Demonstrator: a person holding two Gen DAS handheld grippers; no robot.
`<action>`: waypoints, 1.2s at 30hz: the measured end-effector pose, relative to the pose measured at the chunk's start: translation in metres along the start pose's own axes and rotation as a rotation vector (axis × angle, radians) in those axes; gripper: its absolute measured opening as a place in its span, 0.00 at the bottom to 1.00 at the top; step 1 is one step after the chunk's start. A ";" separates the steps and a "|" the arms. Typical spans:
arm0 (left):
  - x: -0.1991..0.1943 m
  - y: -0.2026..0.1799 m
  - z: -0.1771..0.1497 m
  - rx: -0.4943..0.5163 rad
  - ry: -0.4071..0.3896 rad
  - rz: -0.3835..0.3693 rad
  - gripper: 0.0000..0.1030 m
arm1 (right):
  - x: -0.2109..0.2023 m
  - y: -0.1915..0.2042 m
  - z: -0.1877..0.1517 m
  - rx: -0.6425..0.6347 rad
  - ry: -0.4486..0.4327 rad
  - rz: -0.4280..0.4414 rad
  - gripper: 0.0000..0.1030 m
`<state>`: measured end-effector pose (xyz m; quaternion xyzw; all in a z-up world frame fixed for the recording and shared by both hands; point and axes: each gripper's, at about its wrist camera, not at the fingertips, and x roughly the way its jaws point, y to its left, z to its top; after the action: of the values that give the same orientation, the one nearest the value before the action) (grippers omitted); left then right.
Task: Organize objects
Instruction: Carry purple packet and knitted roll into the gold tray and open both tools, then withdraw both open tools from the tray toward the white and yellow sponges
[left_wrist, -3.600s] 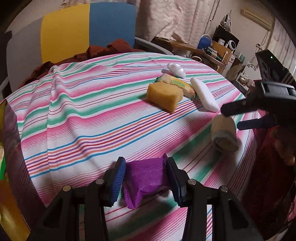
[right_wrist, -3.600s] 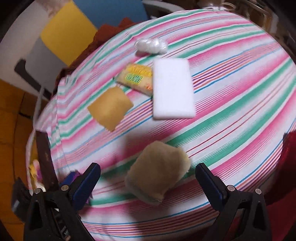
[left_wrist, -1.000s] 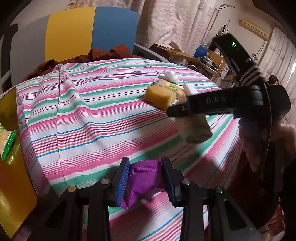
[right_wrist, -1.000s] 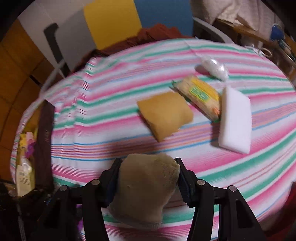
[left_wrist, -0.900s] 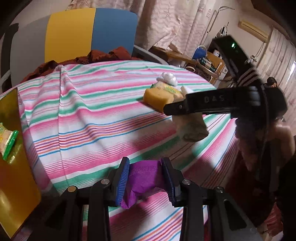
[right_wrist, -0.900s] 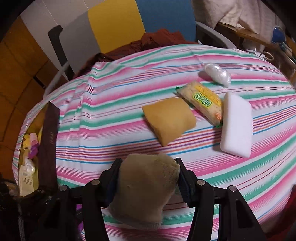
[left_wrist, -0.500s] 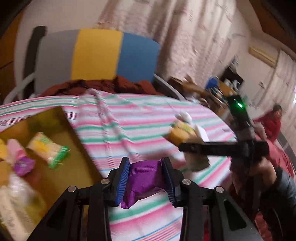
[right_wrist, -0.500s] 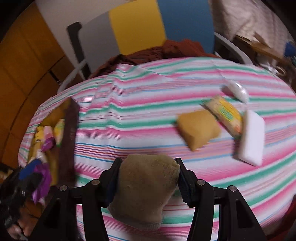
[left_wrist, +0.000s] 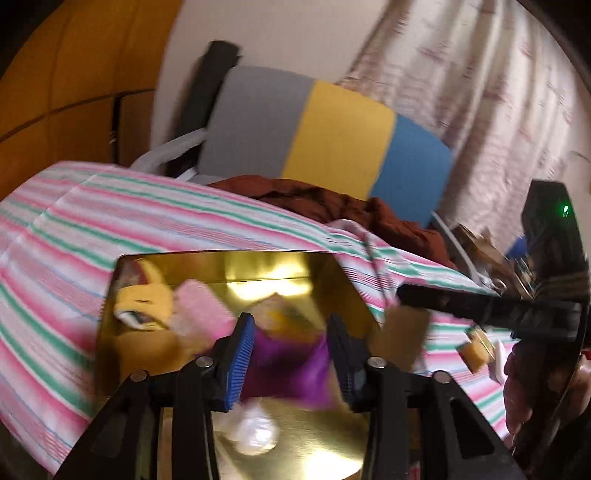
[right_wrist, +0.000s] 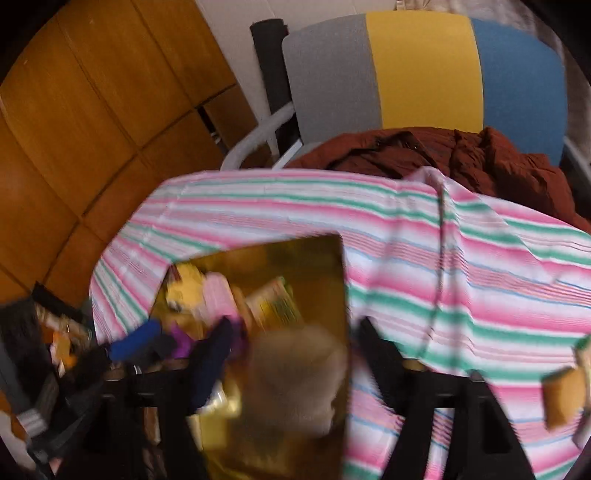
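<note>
1. Hovering over the gold tray (left_wrist: 325, 446), your left gripper (left_wrist: 290, 354) is clenched on the purple packet (left_wrist: 284, 363); the tray holds a pink pack (left_wrist: 201, 308), a yellow pouch (left_wrist: 146, 299) and a clear wrapper (left_wrist: 255, 432).
2. Your right gripper (right_wrist: 295, 369) grips the tan sock (right_wrist: 299, 373) at the tray's edge; both were over open cloth half a second ago.
3. Striped tablecloth (right_wrist: 461, 266); the orange sponge (right_wrist: 563, 400) lies far right; tricolour chair (right_wrist: 424, 70) behind.

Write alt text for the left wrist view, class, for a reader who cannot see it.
The left gripper holds a purple cloth between blue-padded fingers above a shiny gold tray of small items on a striped tablecloth. At right, the right gripper carries a tan bundle. The picture is motion-blurred.
</note>
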<state>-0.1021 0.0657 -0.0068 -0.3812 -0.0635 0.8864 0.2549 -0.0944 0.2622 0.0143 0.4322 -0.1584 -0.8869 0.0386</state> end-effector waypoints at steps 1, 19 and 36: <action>0.001 0.006 0.000 -0.012 0.001 0.014 0.45 | 0.002 0.003 0.003 0.012 -0.014 -0.009 0.90; -0.023 -0.002 -0.032 0.032 -0.009 0.103 0.45 | -0.020 0.014 -0.075 -0.155 -0.092 -0.270 0.95; -0.042 -0.027 -0.052 0.109 -0.007 0.187 0.45 | -0.049 0.027 -0.110 -0.198 -0.180 -0.335 0.97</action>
<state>-0.0293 0.0638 -0.0078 -0.3679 0.0196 0.9098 0.1912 0.0200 0.2195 -0.0037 0.3656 0.0008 -0.9272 -0.0813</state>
